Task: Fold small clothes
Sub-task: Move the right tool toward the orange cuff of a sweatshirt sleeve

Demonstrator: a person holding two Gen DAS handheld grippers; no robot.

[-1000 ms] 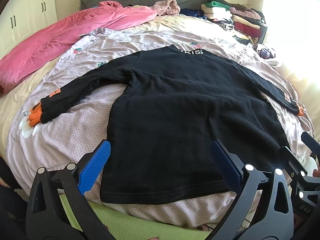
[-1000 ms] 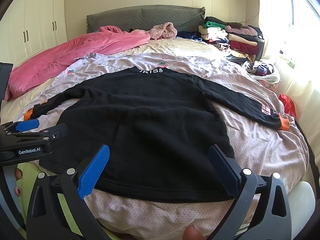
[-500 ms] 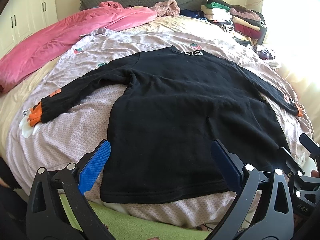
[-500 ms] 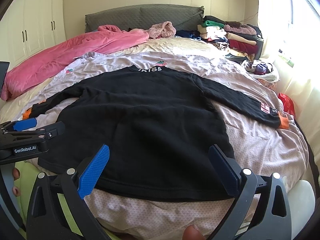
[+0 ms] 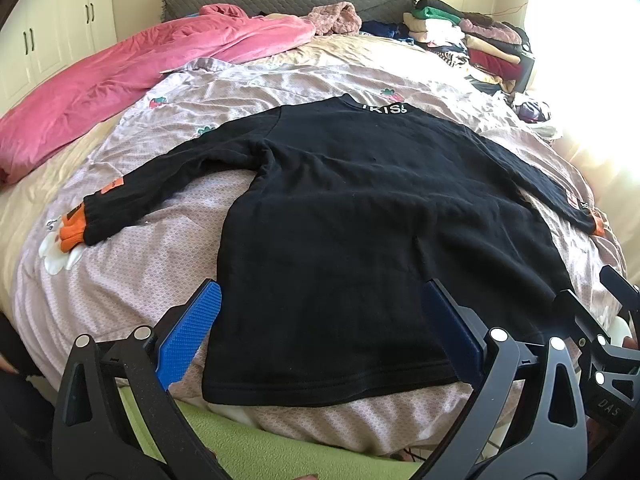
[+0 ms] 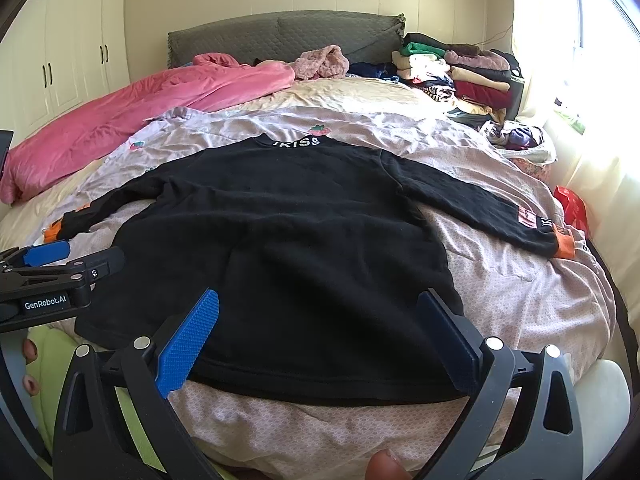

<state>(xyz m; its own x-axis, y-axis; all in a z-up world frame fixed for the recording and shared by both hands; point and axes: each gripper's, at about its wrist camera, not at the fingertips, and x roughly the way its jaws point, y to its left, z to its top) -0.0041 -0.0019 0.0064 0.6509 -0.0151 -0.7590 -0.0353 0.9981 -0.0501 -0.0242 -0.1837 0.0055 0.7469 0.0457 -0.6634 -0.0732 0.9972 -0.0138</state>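
Note:
A black long-sleeved sweater (image 5: pixel 360 216) with orange cuffs lies flat on the bed, back up, sleeves spread out to both sides, hem toward me. It also shows in the right wrist view (image 6: pixel 280 240). My left gripper (image 5: pixel 320 328) is open and empty, just above the hem's left part. My right gripper (image 6: pixel 320 332) is open and empty above the hem's right part. The left gripper also shows from the side in the right wrist view (image 6: pixel 60 264).
The sweater rests on a pale pink patterned cover (image 5: pixel 120 272). A pink quilt (image 5: pixel 120 80) lies at the far left. A pile of folded clothes (image 6: pixel 460 72) sits at the far right by the grey headboard (image 6: pixel 280 36). A green mat (image 5: pixel 280 448) edges the bed front.
Both grippers have drawn back and lifted slightly; the sweater has not moved. Both stay open.

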